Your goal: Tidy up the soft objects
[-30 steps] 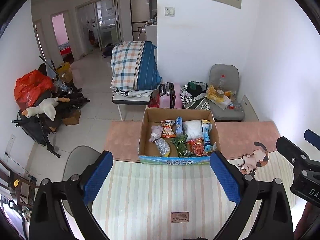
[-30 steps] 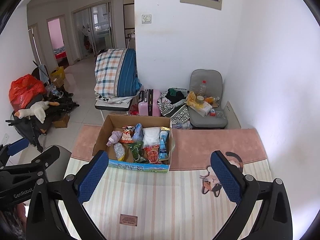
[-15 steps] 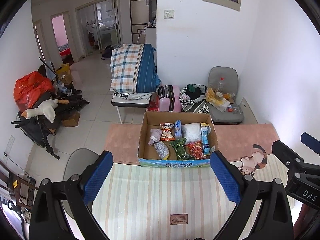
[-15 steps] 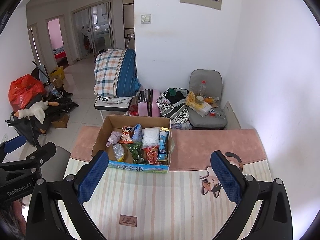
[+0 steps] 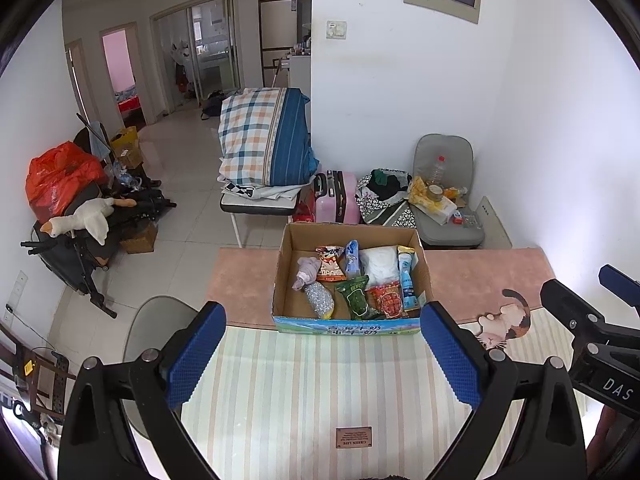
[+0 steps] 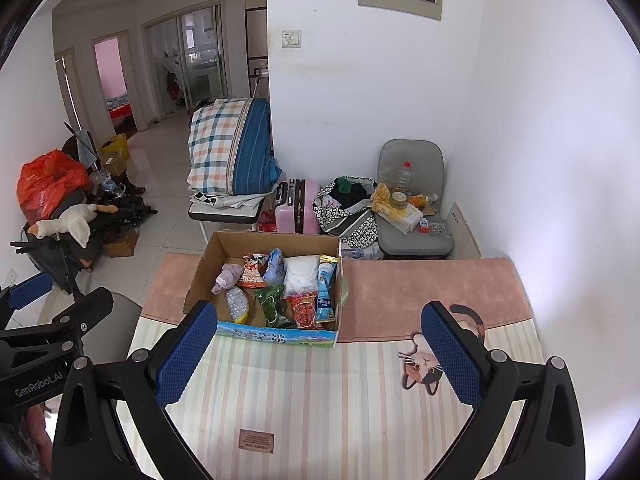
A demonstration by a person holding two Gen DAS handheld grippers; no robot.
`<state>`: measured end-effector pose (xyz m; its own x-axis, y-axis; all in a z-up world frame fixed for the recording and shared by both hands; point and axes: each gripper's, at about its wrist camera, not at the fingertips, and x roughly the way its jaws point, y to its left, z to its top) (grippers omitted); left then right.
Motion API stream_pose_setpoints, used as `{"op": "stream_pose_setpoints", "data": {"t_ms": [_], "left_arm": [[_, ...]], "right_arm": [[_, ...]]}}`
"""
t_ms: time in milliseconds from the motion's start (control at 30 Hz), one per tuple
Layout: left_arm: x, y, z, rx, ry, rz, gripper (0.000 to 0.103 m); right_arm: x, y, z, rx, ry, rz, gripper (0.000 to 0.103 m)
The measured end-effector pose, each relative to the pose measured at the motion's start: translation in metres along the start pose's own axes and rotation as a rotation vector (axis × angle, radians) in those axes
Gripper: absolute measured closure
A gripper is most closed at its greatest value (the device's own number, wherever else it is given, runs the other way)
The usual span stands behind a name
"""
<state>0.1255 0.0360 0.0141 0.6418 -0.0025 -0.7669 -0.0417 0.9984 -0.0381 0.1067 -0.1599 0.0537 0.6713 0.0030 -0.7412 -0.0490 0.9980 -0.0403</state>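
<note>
Both grippers gape above the mat; box ahead

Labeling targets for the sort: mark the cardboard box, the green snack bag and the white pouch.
cardboard box (image 5: 347,326), left wrist view, printed front wall.
green snack bag (image 5: 354,297), left wrist view, middle of its front face.
white pouch (image 6: 301,272), right wrist view, centre of its top face.

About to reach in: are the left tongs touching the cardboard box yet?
Apart. In the left wrist view the left tongs hang open above the striped mat, and mat shows between their blue pads and the cardboard box.
</note>
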Motion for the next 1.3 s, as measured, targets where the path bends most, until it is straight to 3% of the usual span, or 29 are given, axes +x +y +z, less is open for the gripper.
{"op": "stream_pose_setpoints", "data": {"t_ms": [1300], "left_arm": [[0.0019, 0.0067, -0.0067, 0.003, 0.010, -0.008, 0.003]], "right_arm": [[-0.0017, -0.0075, 0.0003, 0.005, 0.003, -0.015, 0.000]]}}
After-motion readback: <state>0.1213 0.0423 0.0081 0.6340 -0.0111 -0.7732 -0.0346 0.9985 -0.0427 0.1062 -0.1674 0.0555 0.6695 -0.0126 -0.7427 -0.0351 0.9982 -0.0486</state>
